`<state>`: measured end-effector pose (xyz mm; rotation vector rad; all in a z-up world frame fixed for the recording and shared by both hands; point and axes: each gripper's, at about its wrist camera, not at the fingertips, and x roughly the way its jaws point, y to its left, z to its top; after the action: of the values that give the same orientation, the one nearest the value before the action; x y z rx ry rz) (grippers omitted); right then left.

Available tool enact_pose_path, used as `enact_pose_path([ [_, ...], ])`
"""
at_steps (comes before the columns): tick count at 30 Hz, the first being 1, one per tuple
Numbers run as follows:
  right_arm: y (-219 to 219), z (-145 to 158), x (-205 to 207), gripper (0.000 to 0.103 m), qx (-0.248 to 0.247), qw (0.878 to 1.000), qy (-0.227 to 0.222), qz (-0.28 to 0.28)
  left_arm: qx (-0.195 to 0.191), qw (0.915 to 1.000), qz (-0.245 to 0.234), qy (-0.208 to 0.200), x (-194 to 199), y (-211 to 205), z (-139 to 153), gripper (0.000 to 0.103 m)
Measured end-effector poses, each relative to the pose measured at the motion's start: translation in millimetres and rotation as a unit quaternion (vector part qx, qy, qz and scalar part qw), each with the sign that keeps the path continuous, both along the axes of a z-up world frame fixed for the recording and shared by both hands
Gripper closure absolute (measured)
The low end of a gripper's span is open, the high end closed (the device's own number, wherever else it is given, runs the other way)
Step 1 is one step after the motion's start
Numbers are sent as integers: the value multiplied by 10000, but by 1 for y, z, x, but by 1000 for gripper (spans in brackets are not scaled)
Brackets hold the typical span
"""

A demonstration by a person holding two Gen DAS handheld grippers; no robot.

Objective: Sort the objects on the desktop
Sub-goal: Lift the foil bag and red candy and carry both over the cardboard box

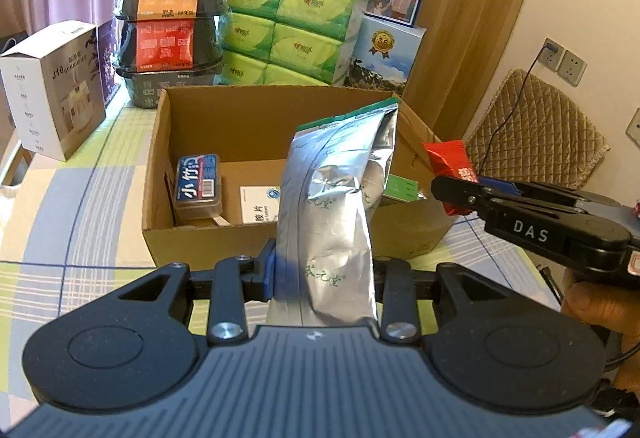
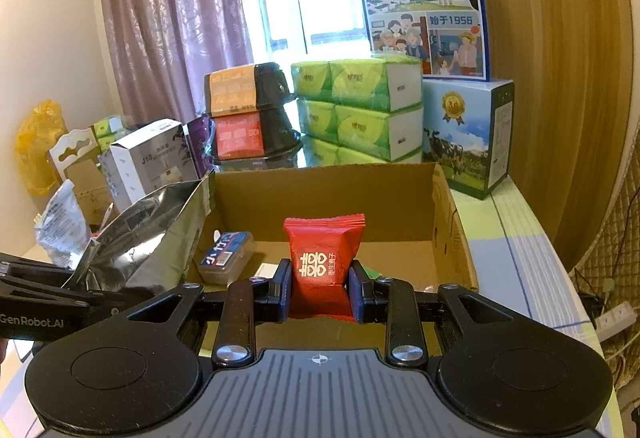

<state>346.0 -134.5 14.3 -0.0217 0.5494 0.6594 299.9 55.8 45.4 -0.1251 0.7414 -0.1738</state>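
My left gripper (image 1: 324,274) is shut on a tall silver foil pouch (image 1: 332,206) with a green top edge, held upright just in front of the open cardboard box (image 1: 160,166). My right gripper (image 2: 320,290) is shut on a small red candy packet (image 2: 320,258) with gold characters, held over the box's (image 2: 452,222) near edge. In the left wrist view the right gripper (image 1: 456,194) comes in from the right with the red packet (image 1: 450,160). Inside the box lie a blue-labelled toothpick case (image 1: 198,190), a white card box (image 1: 258,204) and a green packet (image 1: 402,188).
Behind the box stand stacked black food trays (image 1: 170,34), green tissue packs (image 1: 288,30), a milk carton box (image 1: 384,54) and a blue milk poster box (image 2: 420,2). A white humidifier box (image 1: 52,86) sits at the left. A hand (image 1: 600,310) holds the right gripper; a quilted chair (image 1: 536,130) stands right.
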Motion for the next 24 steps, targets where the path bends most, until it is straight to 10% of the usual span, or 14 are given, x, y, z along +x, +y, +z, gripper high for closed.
enact_pose_path([
  [24,39,3,46,77,-112,9999,-50,-24,465,9983,302,-168,41,12,9,74],
])
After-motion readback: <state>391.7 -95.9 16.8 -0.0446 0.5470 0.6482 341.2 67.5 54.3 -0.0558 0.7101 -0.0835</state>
